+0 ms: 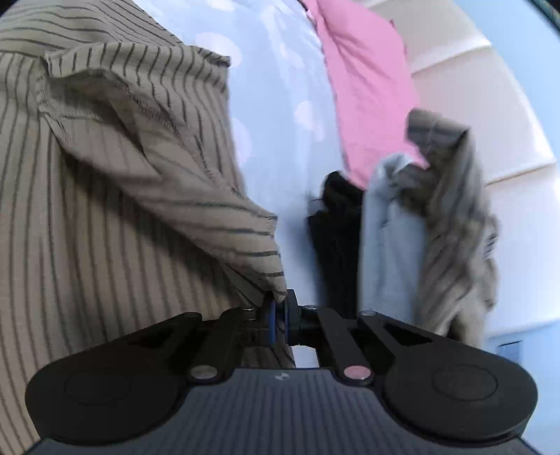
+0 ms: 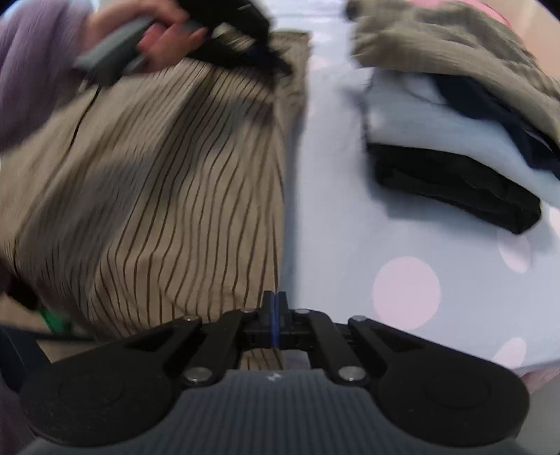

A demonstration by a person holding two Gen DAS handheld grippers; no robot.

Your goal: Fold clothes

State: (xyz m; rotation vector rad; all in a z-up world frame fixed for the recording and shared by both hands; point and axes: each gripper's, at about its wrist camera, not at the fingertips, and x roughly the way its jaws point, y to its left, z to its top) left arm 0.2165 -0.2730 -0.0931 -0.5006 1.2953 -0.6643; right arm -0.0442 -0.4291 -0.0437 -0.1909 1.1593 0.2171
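A beige garment with thin dark stripes [image 1: 105, 182] lies on a pale blue sheet with pink dots [image 1: 273, 105]. My left gripper [image 1: 279, 308] is shut on a corner of this striped garment, which rises from the jaws in a fold. In the right wrist view the same garment [image 2: 157, 196] fills the left half. My right gripper [image 2: 274, 308] is shut at the garment's right edge; I cannot tell whether cloth is between its jaws. The person's hand with the left gripper [image 2: 224, 31] shows at the top, blurred.
A pile of clothes lies to the right: a black piece [image 2: 455, 185], a light blue piece [image 2: 437, 119] and an olive-brown piece [image 2: 455, 45]. The pile also shows in the left wrist view [image 1: 402, 227]. A pink pillow [image 1: 367, 87] lies beyond it.
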